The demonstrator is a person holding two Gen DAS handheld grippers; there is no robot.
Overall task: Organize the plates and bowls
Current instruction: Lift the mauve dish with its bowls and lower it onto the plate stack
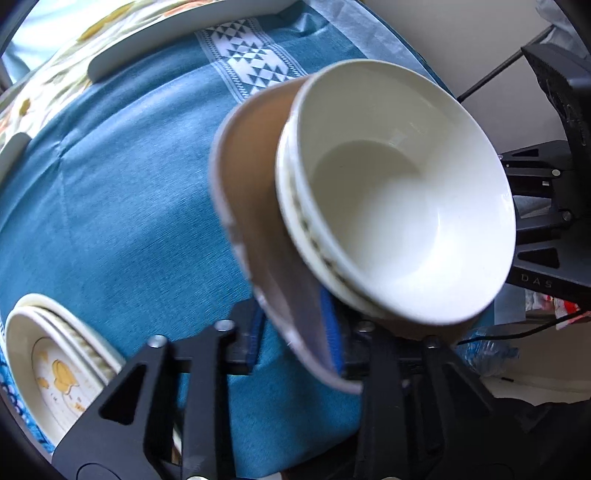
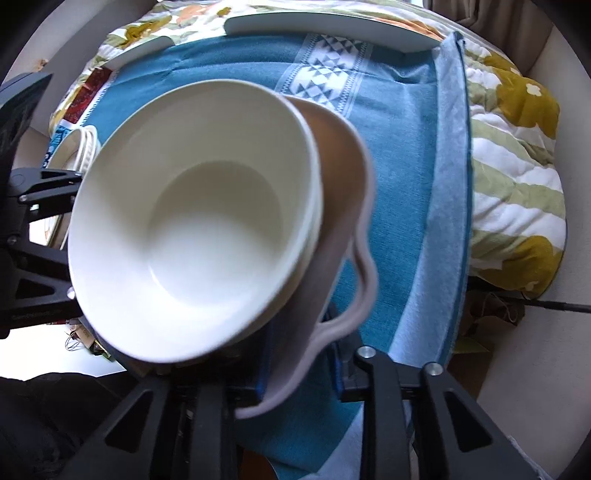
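Observation:
A brown bowl with a wavy pale rim (image 1: 251,177) holds stacked white bowls (image 1: 399,206) and hangs tilted above the blue cloth (image 1: 118,206). My left gripper (image 1: 295,343) is shut on the brown bowl's rim, blue pads either side. In the right wrist view the same brown bowl (image 2: 343,184) with the white bowls (image 2: 207,221) is held from the opposite side: my right gripper (image 2: 303,373) is shut on its rim. A stack of cream plates with yellow print (image 1: 55,365) lies at lower left, also seen in the right wrist view (image 2: 79,147).
A white tray (image 1: 155,40) lies at the cloth's far edge, also in the right wrist view (image 2: 332,26). A floral quilt (image 2: 517,177) lies to the right. Black stands (image 1: 543,192) and cables are beside the table.

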